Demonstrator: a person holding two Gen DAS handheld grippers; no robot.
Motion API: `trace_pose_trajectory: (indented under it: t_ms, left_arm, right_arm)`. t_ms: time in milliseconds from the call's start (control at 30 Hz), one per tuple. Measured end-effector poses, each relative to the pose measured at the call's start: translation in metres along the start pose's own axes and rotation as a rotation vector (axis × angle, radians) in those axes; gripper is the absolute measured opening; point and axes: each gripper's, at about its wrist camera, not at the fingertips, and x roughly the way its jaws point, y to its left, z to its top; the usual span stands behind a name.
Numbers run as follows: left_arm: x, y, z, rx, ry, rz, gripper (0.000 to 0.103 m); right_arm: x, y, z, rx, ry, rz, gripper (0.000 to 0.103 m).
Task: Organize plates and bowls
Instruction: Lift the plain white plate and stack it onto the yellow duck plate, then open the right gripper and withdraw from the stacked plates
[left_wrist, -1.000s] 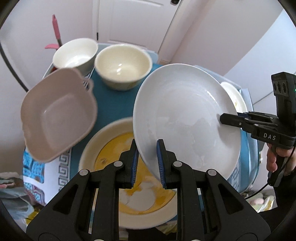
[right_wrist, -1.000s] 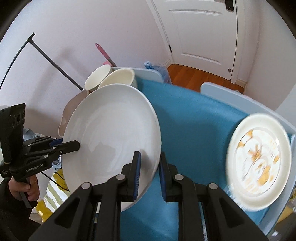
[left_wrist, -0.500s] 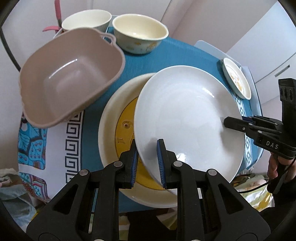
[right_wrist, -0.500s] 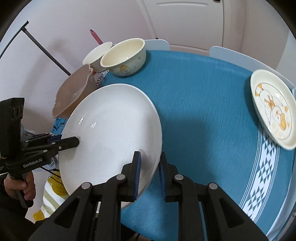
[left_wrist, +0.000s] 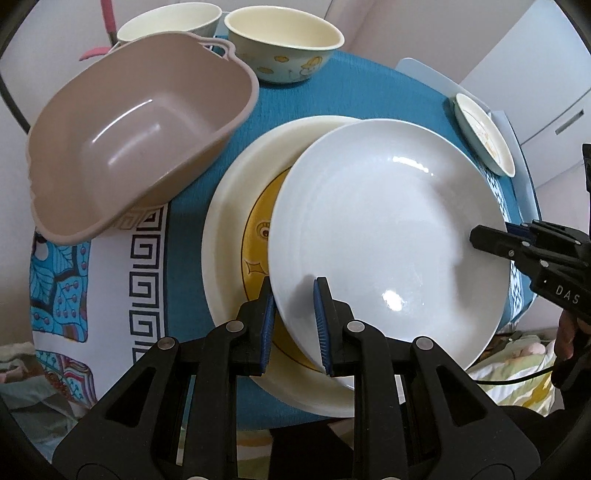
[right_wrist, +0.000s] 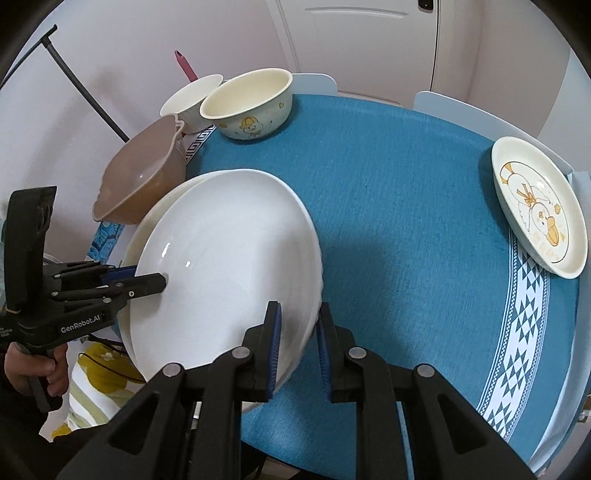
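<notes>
Presently, both grippers carry one large plain white ceramic plate (left_wrist: 384, 236) between them. The left gripper (left_wrist: 293, 321) has its fingers closed on the plate's near rim; the right gripper (right_wrist: 297, 343) has its fingers closed on the opposite rim. The plate hangs tilted over a larger cream plate with a yellow cartoon centre (left_wrist: 236, 229), which lies on the worktop (right_wrist: 406, 206) under a blue cloth.

Step in hand, by my judgement: stacking the white plate onto the cream one. It is offset toward the right-hand side and not yet seated. The next move calls for shifting it over the cream plate's centre, levelling it, lowering both hands together, then releasing both rims at once so that neither edge drops first.

The left wrist view alone shows the yellow centre of the lower plate and how much of it is still uncovered. It also looks into the empty taupe plastic basin with a handle (left_wrist: 136, 125), just beside the cream plate, with a patterned cloth edge under it. The right wrist view hides nearly all of the cream plate behind the white one, but shows the small cream plate with a duck picture (right_wrist: 539, 206) well apart at the far side, and the duck-printed cream bowl (right_wrist: 251, 107) touching a plain white bowl (right_wrist: 192, 99).
</notes>
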Motion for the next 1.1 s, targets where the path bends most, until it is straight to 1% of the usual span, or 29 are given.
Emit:
trace_pose_trajectory:
  t_ms: [233,367,433,567,767,900,967,1067,1100]
  left_arm:
    - [0.001,-0.015,0.006,0.064,-0.012,0.098,0.018]
    - [0.001,-0.021,0.008,0.122,-0.022,0.186,0.018]
    - [0.001,-0.025,0.009,0.144,-0.025,0.226,0.018]
    - [0.0,-0.027,0.01,0.163,-0.026,0.253,0.018]
    - [-0.004,-0.035,0.003,0.206,-0.024,0.316,0.018]
    - [-0.005,-0.036,0.001,0.217,-0.026,0.34,0.018]
    - [-0.004,-0.041,0.0,0.236,-0.03,0.37,0.018]
    - [-0.001,-0.053,-0.005,0.294,-0.049,0.452,0.018]
    - [-0.001,-0.055,-0.007,0.301,-0.053,0.461,0.018]
  right_arm:
    - [0.002,0.007,-0.002,-0.032,0.014,-0.056,0.017]
    - [0.004,0.007,-0.003,-0.034,0.014,-0.056,0.017]
    - [0.005,0.011,-0.002,-0.053,0.017,-0.069,0.017]
    - [0.008,0.022,-0.002,-0.12,0.022,-0.136,0.017]
    - [0.007,0.023,0.0,-0.131,0.024,-0.152,0.017]
    - [0.007,0.024,-0.001,-0.143,0.025,-0.162,0.017]
    - [0.007,0.026,-0.001,-0.148,0.025,-0.168,0.017]
    - [0.007,0.028,-0.001,-0.164,0.028,-0.176,0.017]
    - [0.007,0.029,-0.002,-0.171,0.029,-0.176,0.017]
